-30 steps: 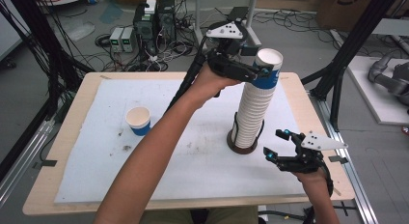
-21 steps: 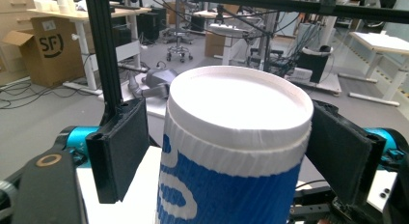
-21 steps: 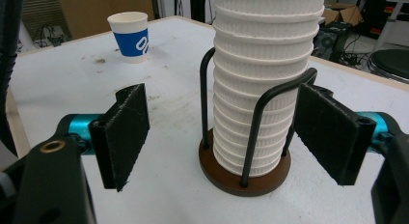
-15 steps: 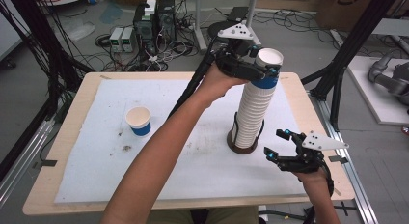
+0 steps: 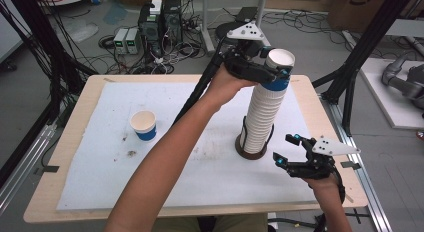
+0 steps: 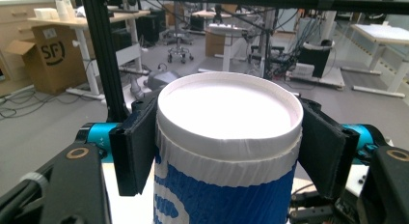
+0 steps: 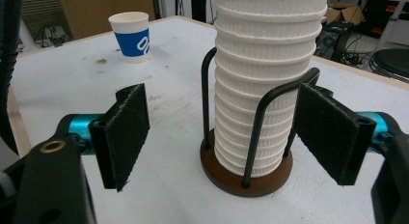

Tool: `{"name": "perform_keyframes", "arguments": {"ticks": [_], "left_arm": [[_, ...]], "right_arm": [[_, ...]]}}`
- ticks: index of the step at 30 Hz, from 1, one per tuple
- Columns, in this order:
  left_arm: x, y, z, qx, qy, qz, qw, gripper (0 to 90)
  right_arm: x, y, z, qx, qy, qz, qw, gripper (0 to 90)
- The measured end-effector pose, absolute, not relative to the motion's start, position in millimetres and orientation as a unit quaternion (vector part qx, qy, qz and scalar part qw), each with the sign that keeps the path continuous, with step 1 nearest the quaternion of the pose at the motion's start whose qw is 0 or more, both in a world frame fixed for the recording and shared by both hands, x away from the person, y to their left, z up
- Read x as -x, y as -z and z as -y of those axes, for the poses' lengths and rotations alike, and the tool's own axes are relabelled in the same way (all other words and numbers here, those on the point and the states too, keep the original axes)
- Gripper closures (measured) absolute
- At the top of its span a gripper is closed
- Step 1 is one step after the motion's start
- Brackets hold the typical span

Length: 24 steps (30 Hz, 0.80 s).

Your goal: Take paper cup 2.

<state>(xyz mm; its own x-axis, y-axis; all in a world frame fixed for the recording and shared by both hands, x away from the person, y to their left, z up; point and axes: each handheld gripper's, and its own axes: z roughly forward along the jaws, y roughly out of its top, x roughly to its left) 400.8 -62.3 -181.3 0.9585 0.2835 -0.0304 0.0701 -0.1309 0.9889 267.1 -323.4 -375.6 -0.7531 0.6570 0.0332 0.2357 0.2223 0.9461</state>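
Left gripper (image 5: 272, 72) clamps top cup (image 6: 226, 151) upper center; stack (image 5: 262, 117) bottom probably hidden by holder (image 7: 246, 171). Right gripper (image 5: 290, 149) wide open, empty, lower right.

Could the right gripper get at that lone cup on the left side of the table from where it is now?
Probably not directly. The cup stands far across the table, and the cup stack in its holder, plus the left arm, lie between it and the open right gripper. It would have to go around them.
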Motion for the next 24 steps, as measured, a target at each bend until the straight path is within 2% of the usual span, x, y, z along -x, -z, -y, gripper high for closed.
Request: {"name": "perform_keyframes", "arguments": {"ticks": [24], "left_arm": [[-386.9, 126.2, 36.1, -0.686, -0.108, -0.111, 0.711, 30.0]], "right_arm": [[-266.7, 376.1, 320.2, -0.290, -0.551, -0.760, 0.188, 21.0]]}}
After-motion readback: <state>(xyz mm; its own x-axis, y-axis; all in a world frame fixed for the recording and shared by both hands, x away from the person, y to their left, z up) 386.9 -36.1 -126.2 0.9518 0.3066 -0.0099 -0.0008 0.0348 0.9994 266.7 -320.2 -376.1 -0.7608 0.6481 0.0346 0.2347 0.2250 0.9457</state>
